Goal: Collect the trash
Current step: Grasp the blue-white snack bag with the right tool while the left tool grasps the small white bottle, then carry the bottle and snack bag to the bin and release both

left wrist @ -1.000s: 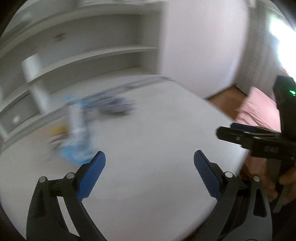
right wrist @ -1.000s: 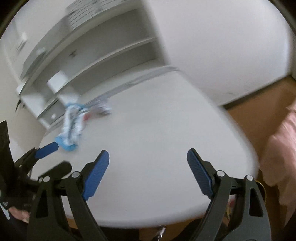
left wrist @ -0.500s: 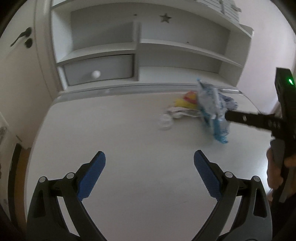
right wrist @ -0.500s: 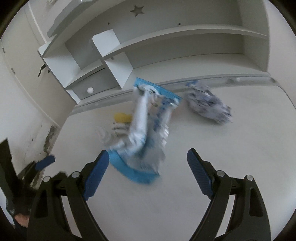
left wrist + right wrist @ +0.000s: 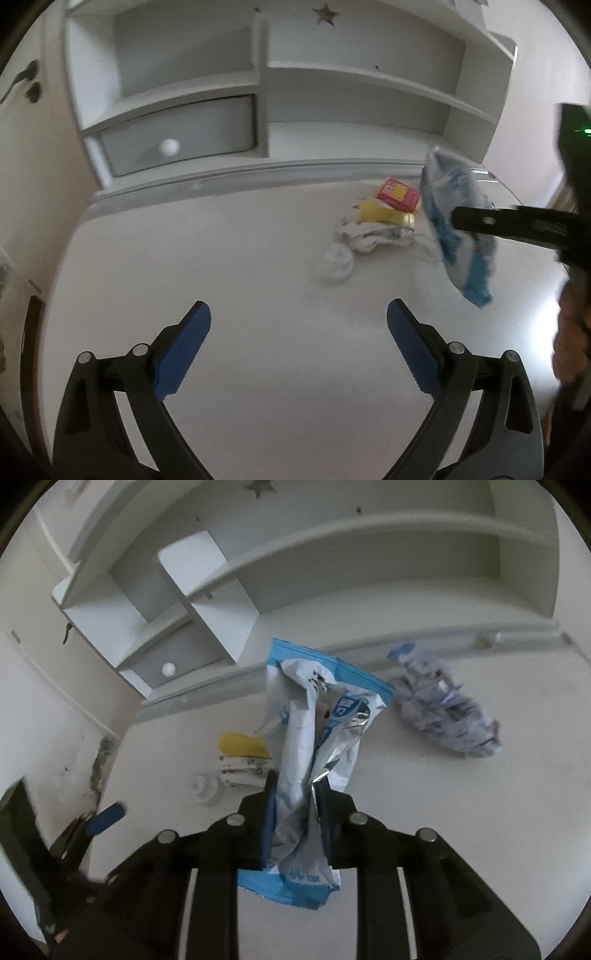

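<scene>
Fingers of the right gripper point(image 5: 294, 812) closing on the blue-and-white wrapper point(image 5: 314, 746), left gripper point(image 5: 298, 350) wide open and empty; next, likely the yellow scraps point(image 5: 384, 210) far right.

Black tongs point(image 5: 298, 347); ribbed blue pads point(image 5: 183, 354); silver screws.

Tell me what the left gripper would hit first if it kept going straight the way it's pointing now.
Probably the bare white tabletop. The left gripper is open, empty and angled down at it. The nearest trash, a small clear crumpled wrapper, lies slightly right of that line, though depth is hard to judge.
</scene>
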A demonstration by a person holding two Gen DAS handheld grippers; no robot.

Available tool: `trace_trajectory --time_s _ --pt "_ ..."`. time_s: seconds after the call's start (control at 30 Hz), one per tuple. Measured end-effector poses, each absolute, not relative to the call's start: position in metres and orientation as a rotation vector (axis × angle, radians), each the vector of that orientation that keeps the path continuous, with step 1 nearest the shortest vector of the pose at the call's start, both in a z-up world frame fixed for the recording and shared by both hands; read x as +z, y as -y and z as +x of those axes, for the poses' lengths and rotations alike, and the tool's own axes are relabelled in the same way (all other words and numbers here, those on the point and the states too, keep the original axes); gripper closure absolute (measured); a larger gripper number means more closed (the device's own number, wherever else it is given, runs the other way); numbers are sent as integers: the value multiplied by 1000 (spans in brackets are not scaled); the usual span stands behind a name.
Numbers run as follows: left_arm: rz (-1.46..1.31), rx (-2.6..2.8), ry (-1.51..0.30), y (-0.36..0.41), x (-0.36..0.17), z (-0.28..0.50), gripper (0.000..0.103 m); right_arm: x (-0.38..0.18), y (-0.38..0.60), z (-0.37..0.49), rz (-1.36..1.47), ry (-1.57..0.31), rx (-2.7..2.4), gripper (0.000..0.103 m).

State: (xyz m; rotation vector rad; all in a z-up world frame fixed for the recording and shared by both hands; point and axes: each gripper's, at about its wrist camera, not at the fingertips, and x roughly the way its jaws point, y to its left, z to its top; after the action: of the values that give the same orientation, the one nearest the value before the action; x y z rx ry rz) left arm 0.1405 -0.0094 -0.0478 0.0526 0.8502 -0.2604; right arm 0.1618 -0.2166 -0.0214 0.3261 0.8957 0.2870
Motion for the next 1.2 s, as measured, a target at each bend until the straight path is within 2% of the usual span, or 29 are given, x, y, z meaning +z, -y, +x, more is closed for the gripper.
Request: trace_trajectory --time_s 0.37,0.5,0.6,0.63,0.67,0.7,0.93,1.2 --pt "113 -245 -920 40 -76 188 10 -4 250 115 312 -856 270 82" --pt "116 -213 -930 37 -79 193 20 -8 263 101 321 -865 239 82" --pt "127 -203 -913 36 -79 190 33 -14 274 88 327 -874 207 82" --pt "129 -215 -904 37 -78 188 46 -15 277 84 329 -875 198 82" --pt "137 -219 -896 37 -76 186 70 -16 281 79 332 -875 187 82" --pt "143 -215 -895 38 -75 184 74 -18 288 73 337 -875 171 82" --pt "147 -260 -876 58 -62 162 74 -16 339 28 368 -844 55 82" --pt "209 -504 -775 154 -22 96 74 -25 421 -40 417 -799 -156 82"
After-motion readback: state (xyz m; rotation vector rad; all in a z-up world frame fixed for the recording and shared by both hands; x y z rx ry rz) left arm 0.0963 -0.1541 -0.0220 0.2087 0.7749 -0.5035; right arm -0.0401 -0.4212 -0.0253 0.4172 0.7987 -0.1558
